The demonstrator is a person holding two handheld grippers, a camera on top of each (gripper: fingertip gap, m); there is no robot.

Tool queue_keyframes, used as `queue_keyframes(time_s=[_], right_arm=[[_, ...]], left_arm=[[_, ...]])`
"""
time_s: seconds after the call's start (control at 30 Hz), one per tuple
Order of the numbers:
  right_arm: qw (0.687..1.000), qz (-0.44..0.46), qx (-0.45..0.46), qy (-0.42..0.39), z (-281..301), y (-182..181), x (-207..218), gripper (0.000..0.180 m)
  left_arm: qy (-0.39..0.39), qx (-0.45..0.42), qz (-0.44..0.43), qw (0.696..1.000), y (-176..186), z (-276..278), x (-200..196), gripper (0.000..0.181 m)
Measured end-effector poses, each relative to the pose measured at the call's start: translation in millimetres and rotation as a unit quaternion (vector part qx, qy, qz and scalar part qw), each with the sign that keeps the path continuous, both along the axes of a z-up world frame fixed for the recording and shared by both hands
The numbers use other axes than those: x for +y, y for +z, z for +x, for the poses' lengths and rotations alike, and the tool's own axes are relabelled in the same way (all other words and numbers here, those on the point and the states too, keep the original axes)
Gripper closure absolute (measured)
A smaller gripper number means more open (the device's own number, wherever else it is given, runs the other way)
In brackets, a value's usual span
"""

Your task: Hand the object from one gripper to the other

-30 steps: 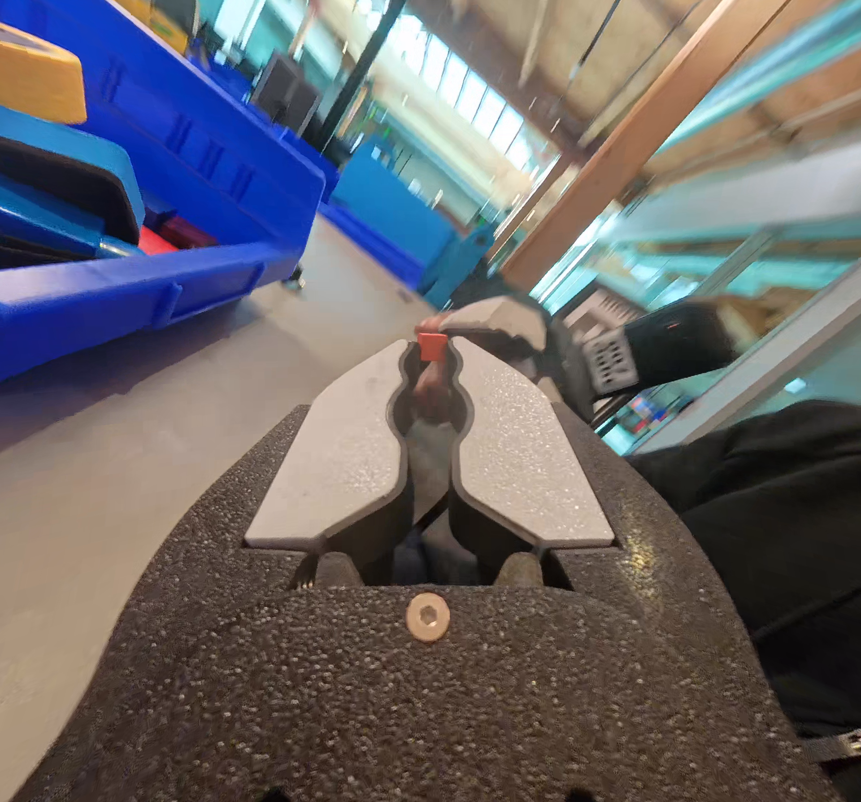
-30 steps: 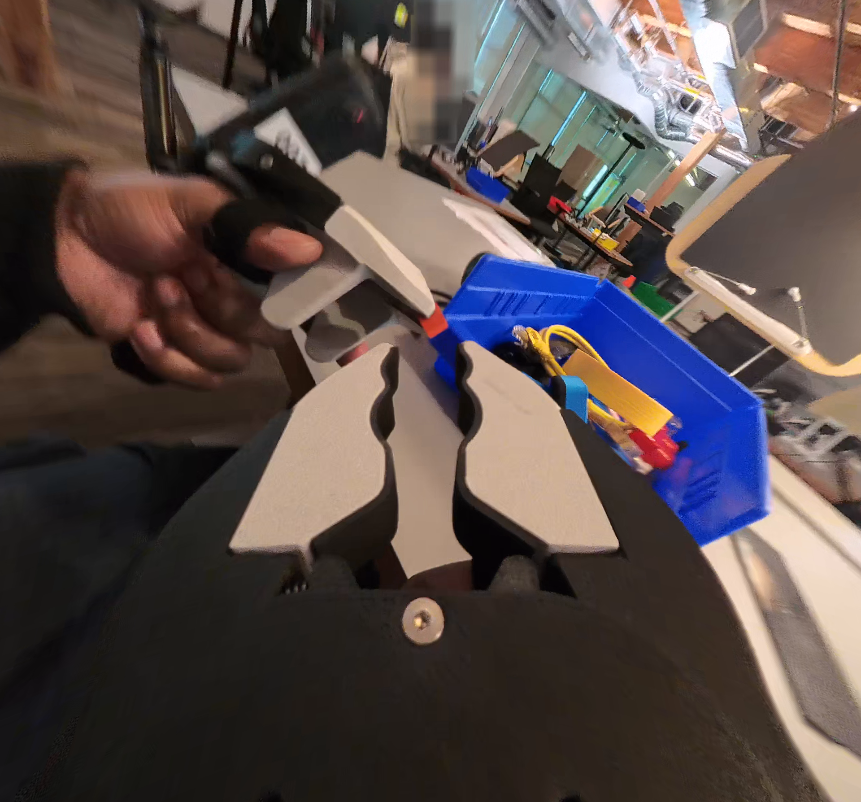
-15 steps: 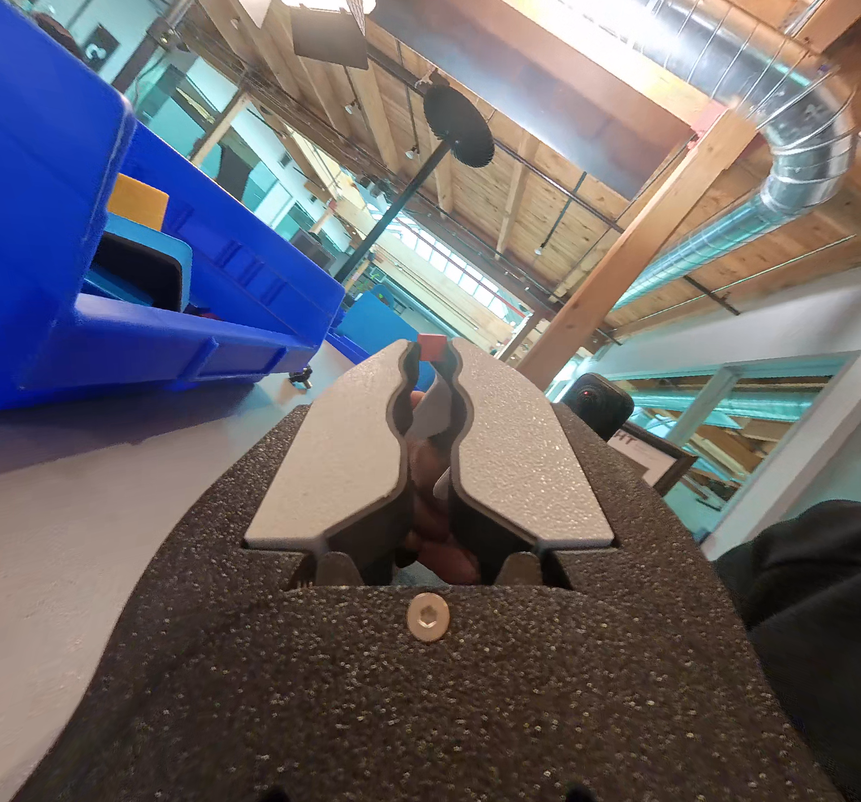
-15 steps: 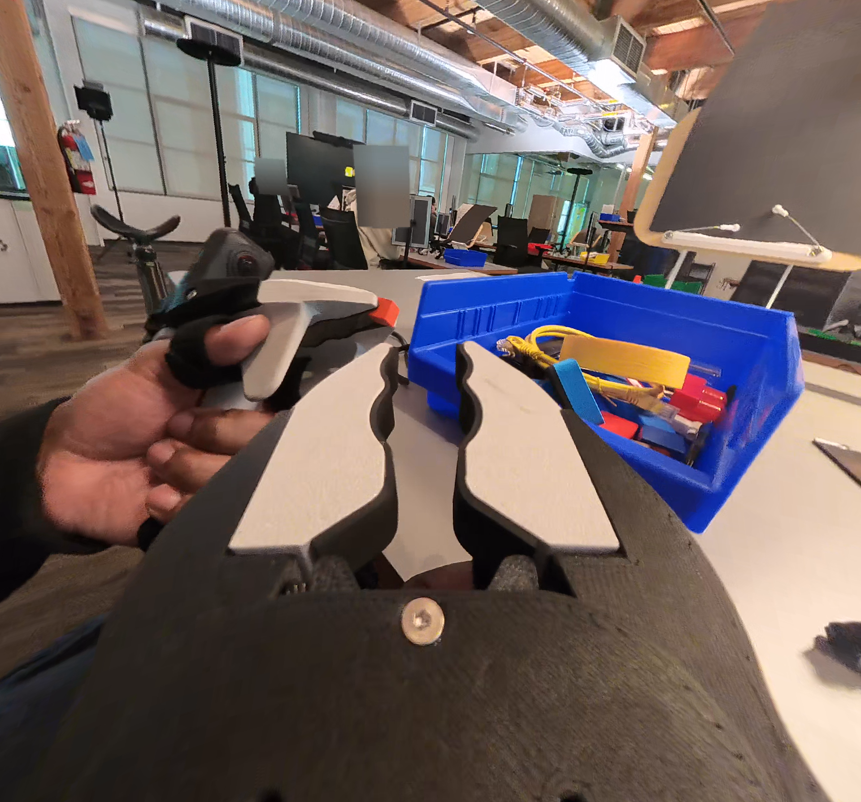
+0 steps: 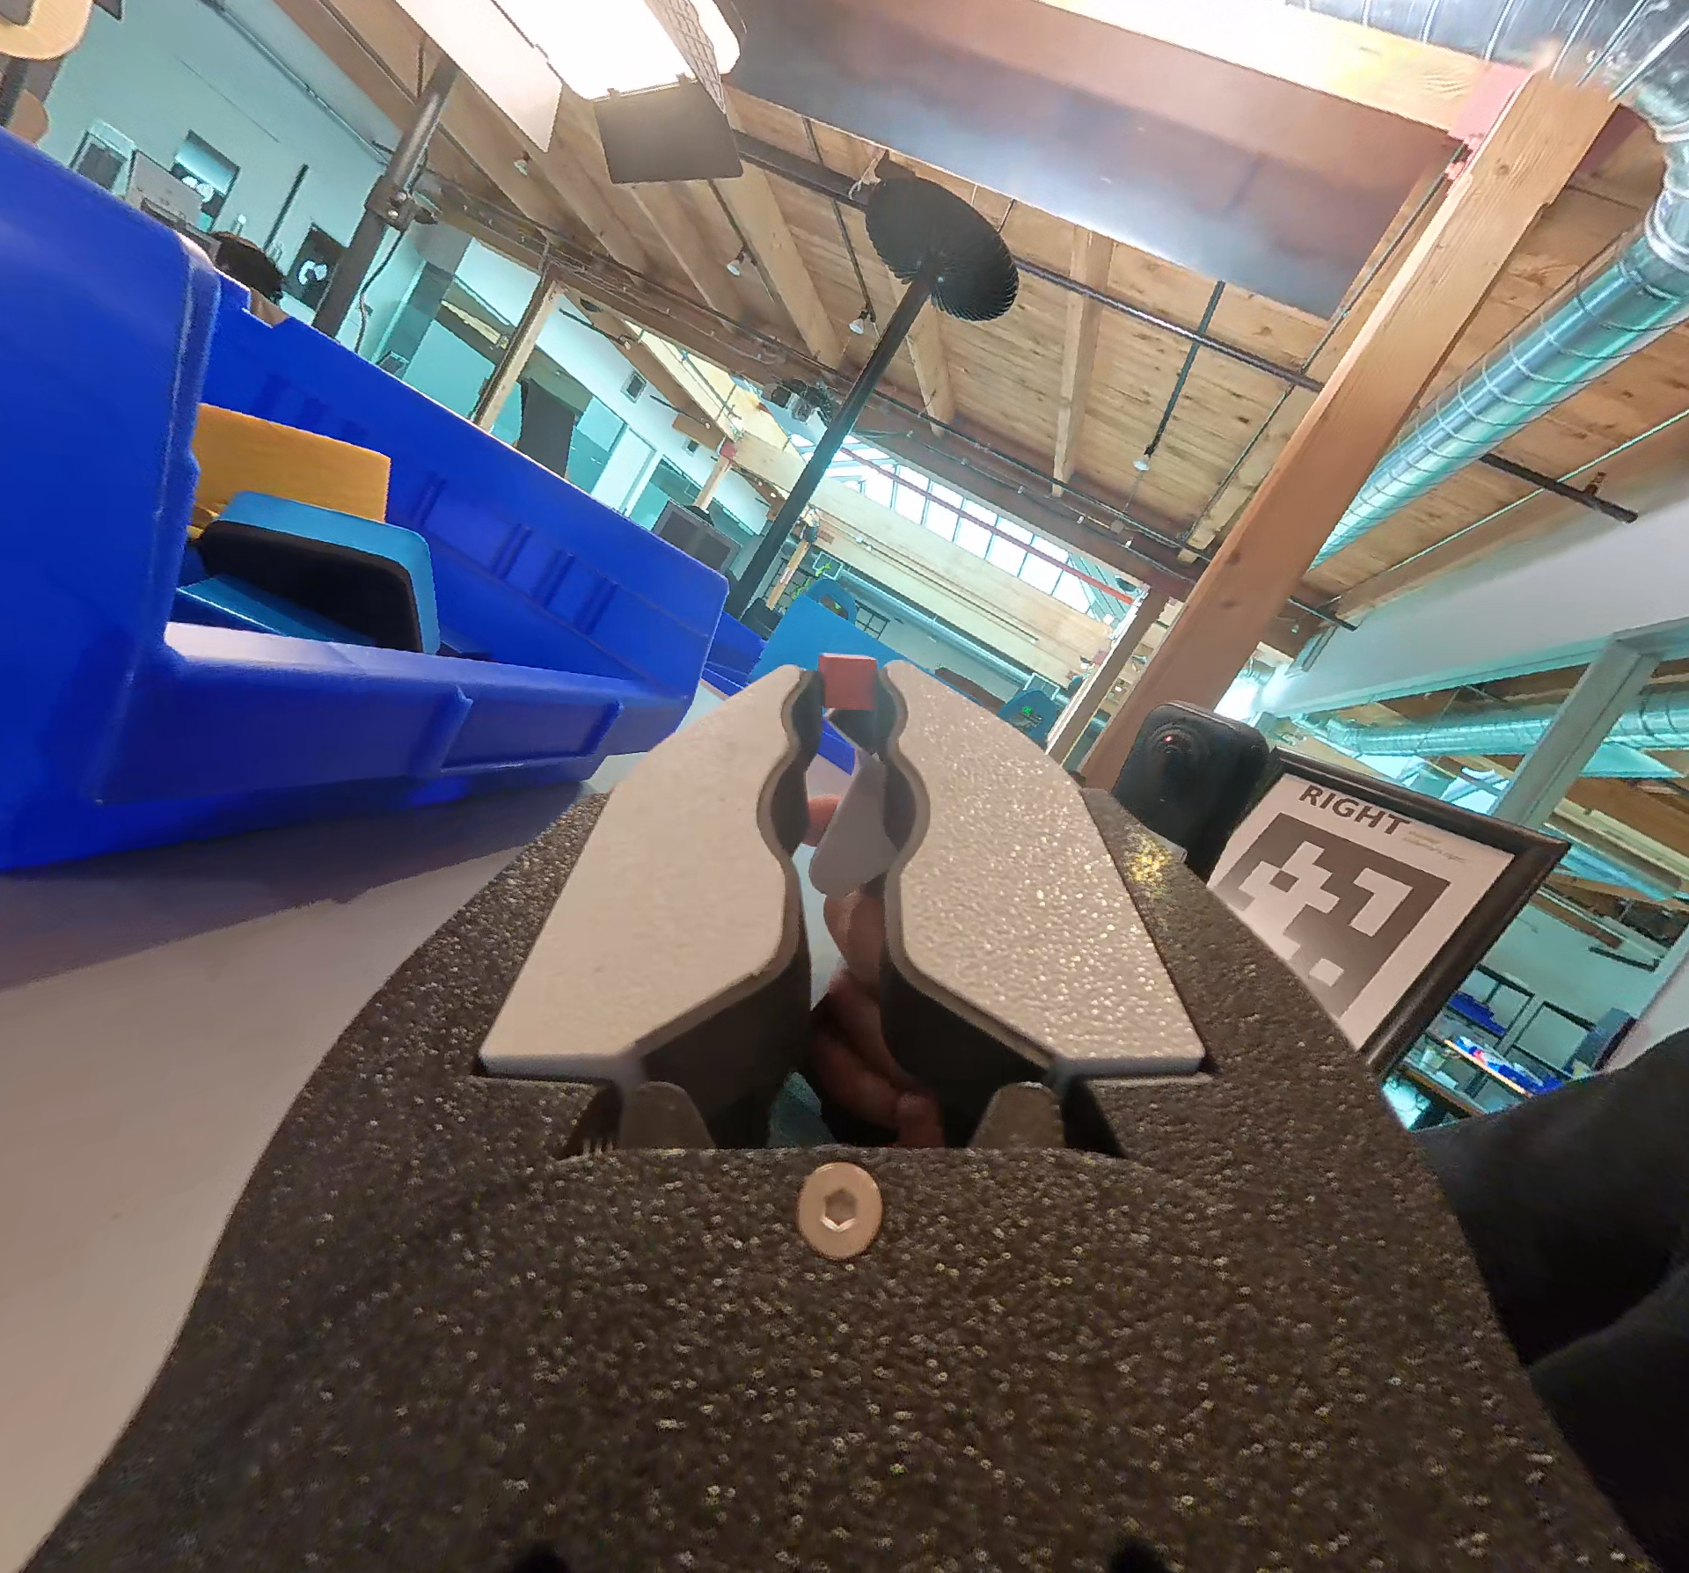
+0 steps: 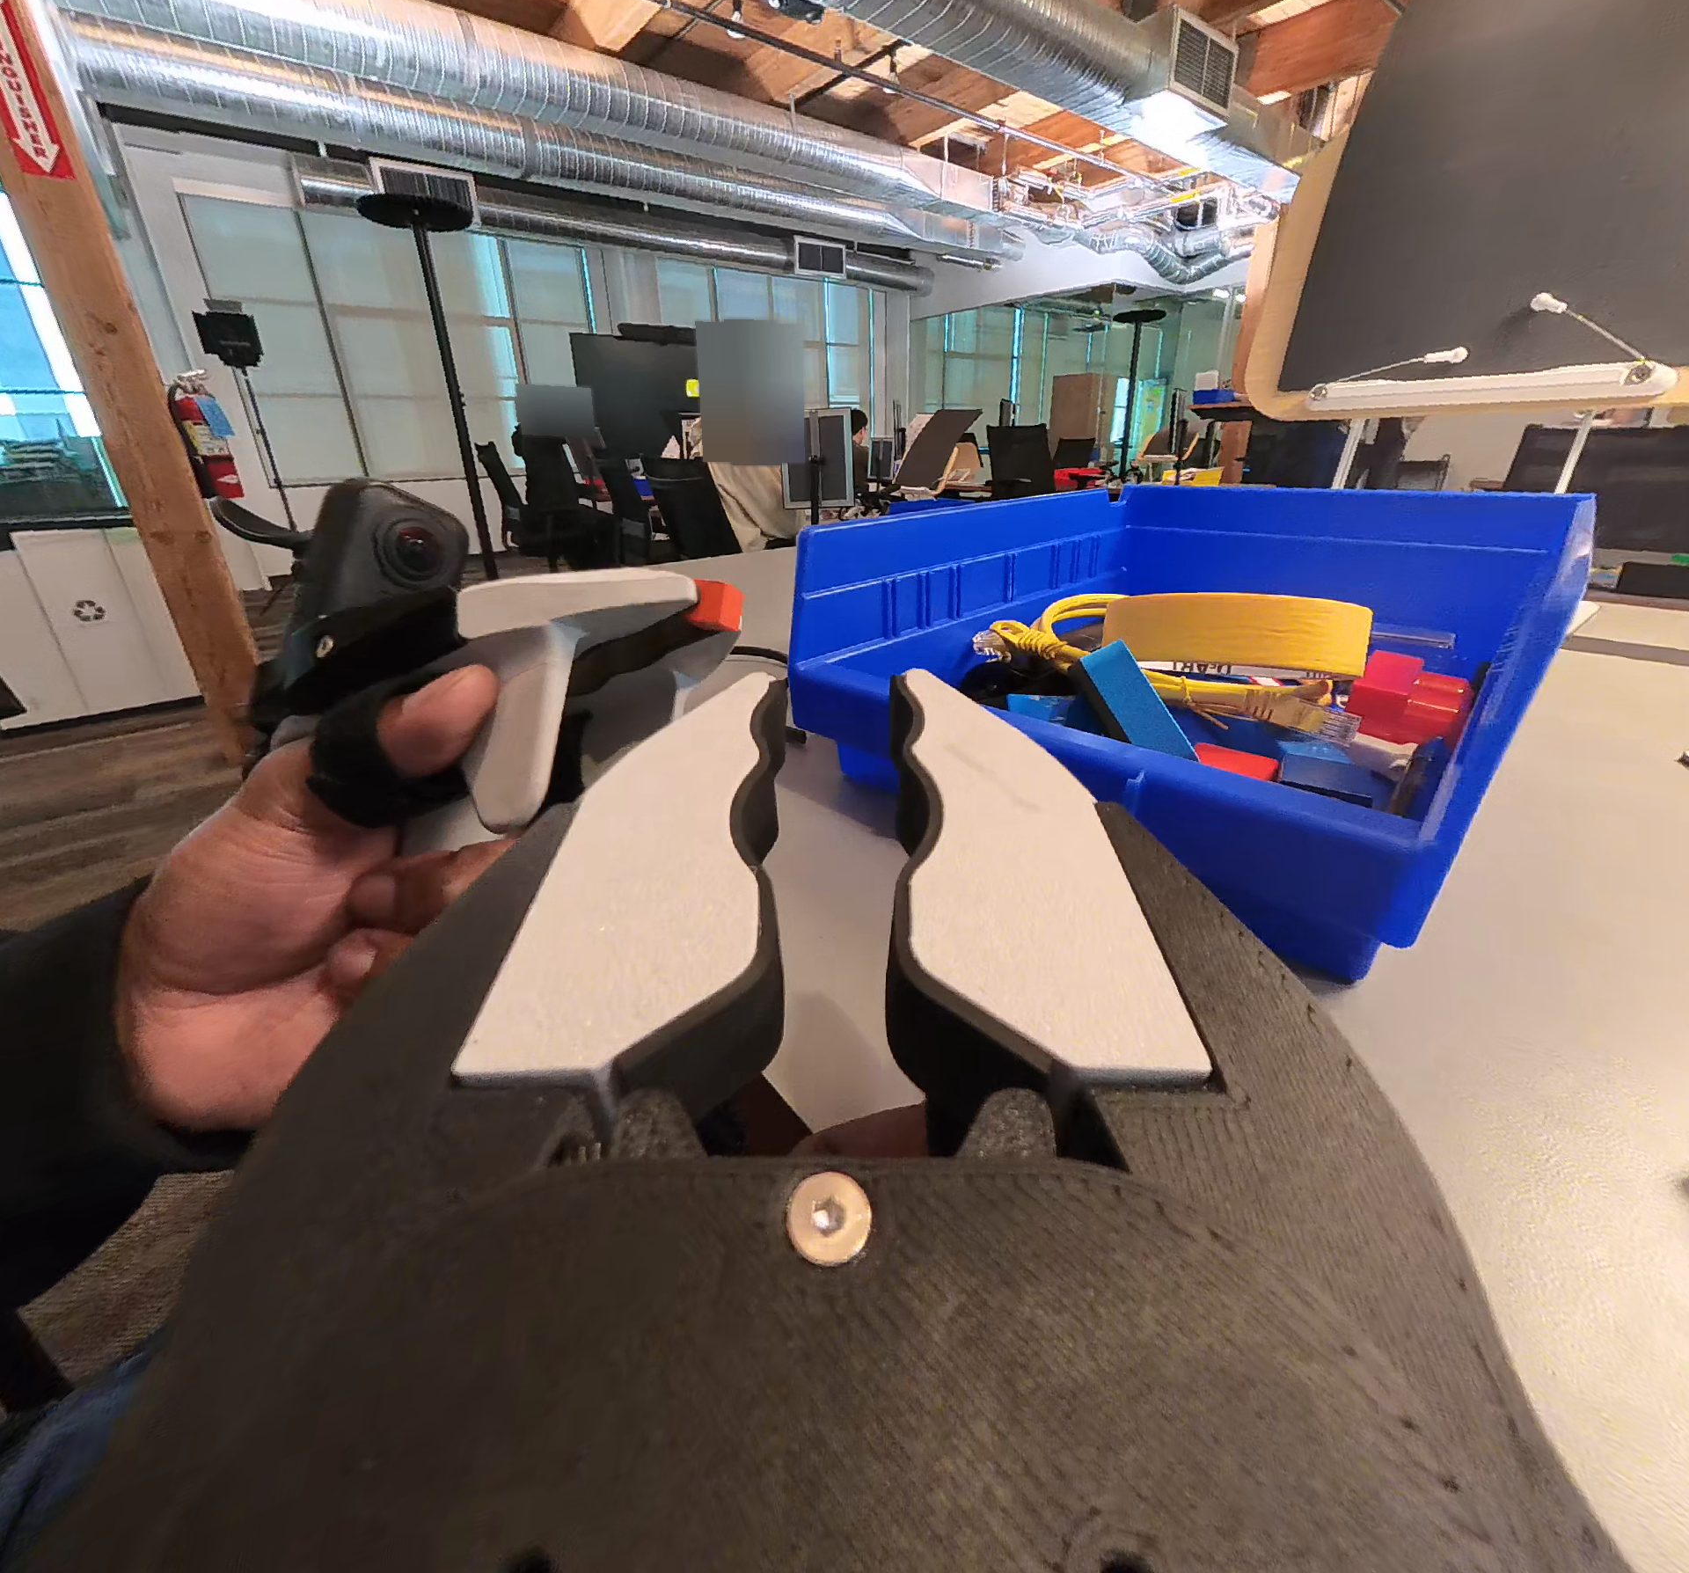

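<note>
A small red block (image 5: 844, 681) is pinched at the tips of my left gripper (image 5: 845, 693), which is shut on it. In the right wrist view the left gripper (image 6: 695, 615) shows at the left, held in a hand (image 6: 265, 898), with the red block (image 6: 715, 603) sticking out of its tip. My right gripper (image 6: 836, 688) is open and empty, its tips just below and right of the block, not touching it. In the left wrist view the right gripper's camera (image 5: 1188, 775) and marker card (image 5: 1353, 898) show at the right.
A blue bin (image 6: 1280, 844) with a yellow tape roll (image 6: 1238, 633), yellow cable and red and blue blocks stands on the grey table (image 6: 1554, 981) just right of the grippers. The same blue bin (image 5: 320, 706) fills the left of the left wrist view. My right fingertips sit around 4 cm from my left ones.
Both grippers have swung from a tilted, blurred pose to level and steady. The left gripper with the red block now sits beside the open right gripper's left finger.
</note>
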State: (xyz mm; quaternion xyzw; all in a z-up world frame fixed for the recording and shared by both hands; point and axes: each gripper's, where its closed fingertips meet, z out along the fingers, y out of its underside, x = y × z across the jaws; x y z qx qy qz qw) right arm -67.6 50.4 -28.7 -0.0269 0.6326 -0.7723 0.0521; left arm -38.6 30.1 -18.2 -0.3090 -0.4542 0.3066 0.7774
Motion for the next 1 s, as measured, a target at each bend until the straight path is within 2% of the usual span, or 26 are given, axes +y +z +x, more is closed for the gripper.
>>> queue_keyframes(time_s=[1.0], right_arm=[[1.000,0.005,0.018,-0.015,-0.2,-2.0,-1.3,0.159]], left_arm=[[-0.007,0.012,0.063,0.998,-1.1,3.5,-14.3,0.170]])
